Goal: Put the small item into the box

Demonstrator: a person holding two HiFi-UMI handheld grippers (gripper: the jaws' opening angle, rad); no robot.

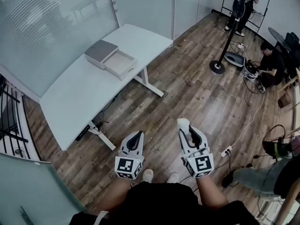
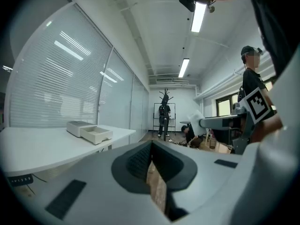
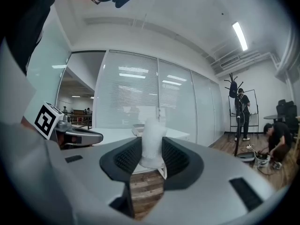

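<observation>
Holding anything on the right? (checker)

Yes. My right gripper (image 1: 187, 134) is partly closed, pads pinching the small item (image 3: 152, 137). It's a white, crinkly lump standing upright between them, with its top poking above the jaws. (me)

And the left? (checker)

My left gripper (image 2: 150, 159) is closed on itself with nothing in it, only floor showing through the slit. It's at low centre of the head view, just left of the right one. (me)

Where's the box? (checker)

The box (image 1: 110, 58) sits on the white table (image 1: 79, 95), upper left of the head view, with its tray pulled open toward the table's edge. It's well apart from the item, so the item isn't in yet. (me)

How will the item handle? (checker)

My guess is very light, soft and squashable. It could be foam or bubble wrap, can't tell which. Probably not fragile, and not slippery against ribbed pads. The risk is crushing it, or it springing out crooked on release. (me)

Where to grip? (checker)

Around the lower middle, both pads flat on its sides. Leave the top free so it drops clean into the open tray. (me)
</observation>
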